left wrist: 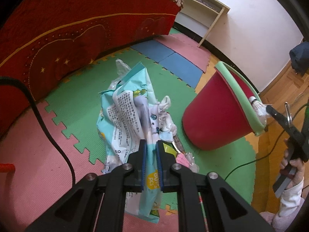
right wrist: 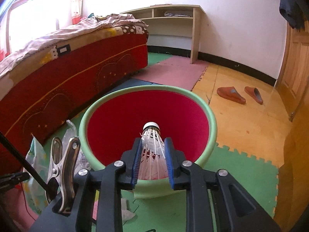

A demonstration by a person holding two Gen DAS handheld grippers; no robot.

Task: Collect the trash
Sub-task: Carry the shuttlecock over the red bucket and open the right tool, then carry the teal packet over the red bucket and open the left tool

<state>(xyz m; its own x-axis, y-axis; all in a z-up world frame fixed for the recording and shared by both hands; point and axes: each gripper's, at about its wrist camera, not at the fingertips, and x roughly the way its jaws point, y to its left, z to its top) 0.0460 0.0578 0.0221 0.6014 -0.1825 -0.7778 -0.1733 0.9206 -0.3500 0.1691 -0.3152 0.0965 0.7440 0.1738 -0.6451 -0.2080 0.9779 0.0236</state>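
My left gripper (left wrist: 150, 145) is shut on a crumpled light-blue wet-wipe packet (left wrist: 127, 104) and holds it above the green floor mat. Small scraps of paper and plastic (left wrist: 170, 127) lie under it. A red bucket with a pale green rim (left wrist: 218, 112) stands to the right. My right gripper (right wrist: 153, 145) is shut on a white shuttlecock (right wrist: 152, 139) and holds it over the bucket's open mouth (right wrist: 146, 108), cork end forward. In the left wrist view the shuttlecock (left wrist: 256, 104) shows at the bucket's rim.
A bed with a red skirt (left wrist: 77, 31) runs along the left. A black cable (left wrist: 48, 131) crosses the pink mat. A wooden shelf unit (right wrist: 173, 21) stands by the far wall. Two red slippers (right wrist: 239, 94) lie on the wooden floor. A metal clip (right wrist: 61, 164) hangs on my right gripper.
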